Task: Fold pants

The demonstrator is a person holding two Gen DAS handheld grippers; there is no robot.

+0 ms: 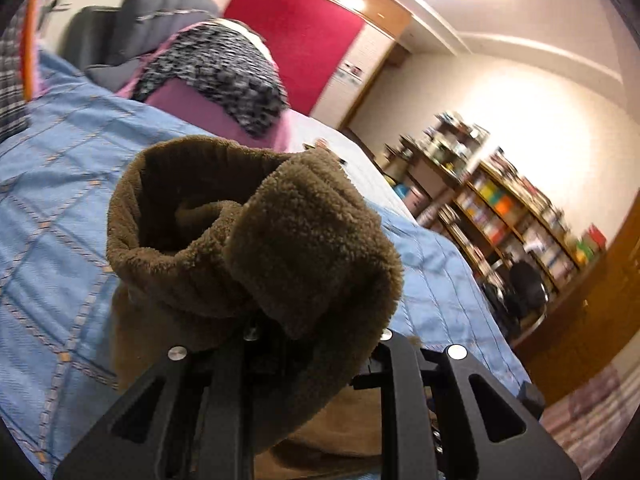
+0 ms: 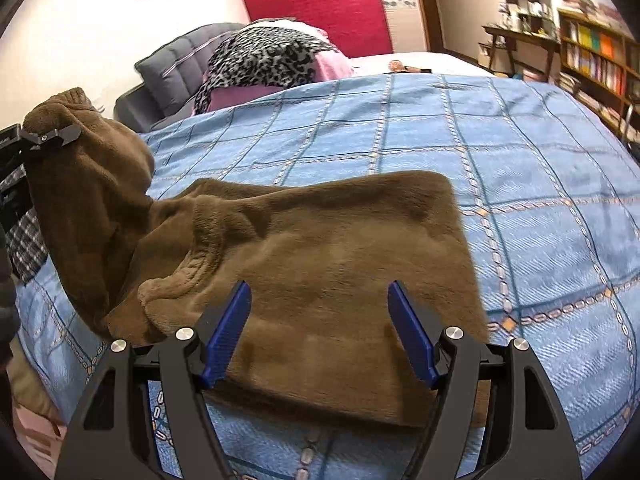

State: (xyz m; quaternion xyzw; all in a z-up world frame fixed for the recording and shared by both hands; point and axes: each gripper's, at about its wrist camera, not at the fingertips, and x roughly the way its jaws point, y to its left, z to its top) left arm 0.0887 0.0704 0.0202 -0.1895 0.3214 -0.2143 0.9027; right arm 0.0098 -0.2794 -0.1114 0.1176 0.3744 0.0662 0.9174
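Observation:
Brown fleece pants (image 2: 320,248) lie partly folded on the blue checked bedspread (image 2: 520,160). My left gripper (image 1: 312,320) is shut on the pants' cuffed end (image 1: 256,232) and holds it lifted above the bed; its fingertips are buried in the fleece. In the right wrist view the left gripper (image 2: 50,136) shows at the far left, pinching the raised end. My right gripper (image 2: 320,320) is open and empty, its blue pads (image 2: 230,332) hovering just above the flat part of the pants near the bed's front edge.
A leopard-print and pink pile (image 2: 264,64) and grey cushions (image 2: 176,64) sit at the head of the bed by a red headboard (image 2: 316,4). Bookshelves (image 2: 592,52) stand at the right. A plaid cloth (image 2: 24,240) lies at the left edge.

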